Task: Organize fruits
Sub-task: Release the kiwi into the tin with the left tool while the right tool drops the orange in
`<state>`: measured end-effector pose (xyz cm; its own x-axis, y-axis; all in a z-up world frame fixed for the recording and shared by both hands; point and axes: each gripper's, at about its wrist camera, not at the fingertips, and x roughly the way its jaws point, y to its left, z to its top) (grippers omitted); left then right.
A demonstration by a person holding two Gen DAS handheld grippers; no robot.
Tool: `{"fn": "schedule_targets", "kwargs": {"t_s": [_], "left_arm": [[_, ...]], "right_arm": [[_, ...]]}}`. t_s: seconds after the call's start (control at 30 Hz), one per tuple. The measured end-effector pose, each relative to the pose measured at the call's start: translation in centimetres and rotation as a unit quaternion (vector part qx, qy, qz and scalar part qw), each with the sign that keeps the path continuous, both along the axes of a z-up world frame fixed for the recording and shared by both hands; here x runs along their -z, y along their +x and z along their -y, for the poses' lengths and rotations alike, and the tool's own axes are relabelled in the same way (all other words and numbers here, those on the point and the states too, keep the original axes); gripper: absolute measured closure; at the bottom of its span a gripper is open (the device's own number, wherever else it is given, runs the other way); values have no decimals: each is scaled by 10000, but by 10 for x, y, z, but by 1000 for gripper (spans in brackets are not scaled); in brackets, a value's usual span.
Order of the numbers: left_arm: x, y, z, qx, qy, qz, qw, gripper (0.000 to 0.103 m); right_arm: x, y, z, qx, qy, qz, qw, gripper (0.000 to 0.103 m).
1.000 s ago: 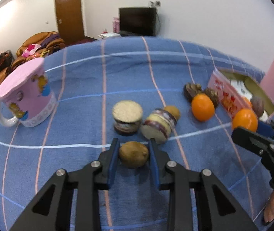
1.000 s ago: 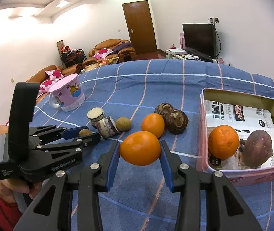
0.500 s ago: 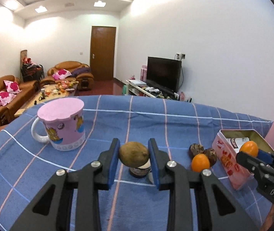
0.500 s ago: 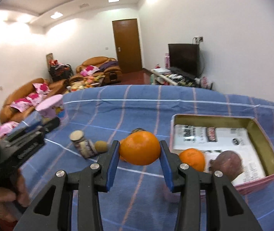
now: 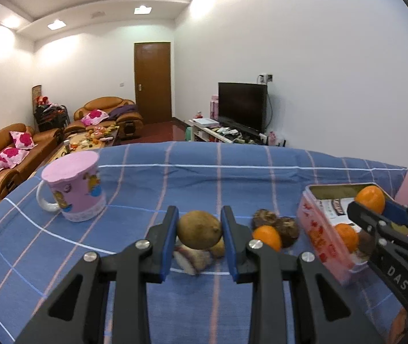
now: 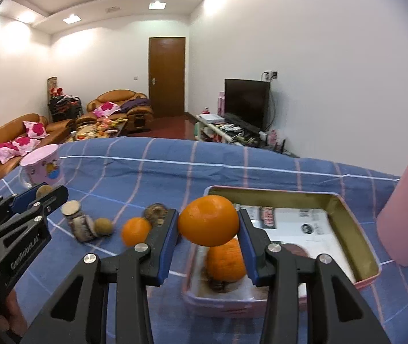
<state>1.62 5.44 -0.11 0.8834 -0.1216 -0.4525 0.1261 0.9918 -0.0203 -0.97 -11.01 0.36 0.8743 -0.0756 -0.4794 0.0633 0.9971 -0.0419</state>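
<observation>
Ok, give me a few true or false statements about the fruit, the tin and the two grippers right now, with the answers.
1. The left gripper is shut on a brown fruit. True.
2. The right gripper is open, with nothing between its jaws. False: it is shut on an orange.
3. The tin already holds an orange. True: a second orange lies in it.
4. The mug stands inside the tin. False: it stands on the blue cloth, far from the tin.
5. One loose orange lies on the cloth. True.
</observation>
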Motion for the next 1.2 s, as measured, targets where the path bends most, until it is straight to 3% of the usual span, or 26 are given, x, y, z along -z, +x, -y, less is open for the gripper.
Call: {"fn": "schedule_targets", "kwargs": {"t_s": [0.37,0.73,0.93,1.2], "left_arm": [[-6,-3,81,652,-22,-19,9979,71],[-5,13,158,941,44,-264,9952,71],[4,24,182,1044,138,-473,9933,71],[10,34,186,974,359,-740,9918,71]], "right_arm": [[0,-1,61,497,-86,-34,9987,60],[3,4,118,998,-61,-141,9949,60],[12,13,139,1081,63,-392,9934,60],[18,22,136,831,191,-618,9944,59]]}}
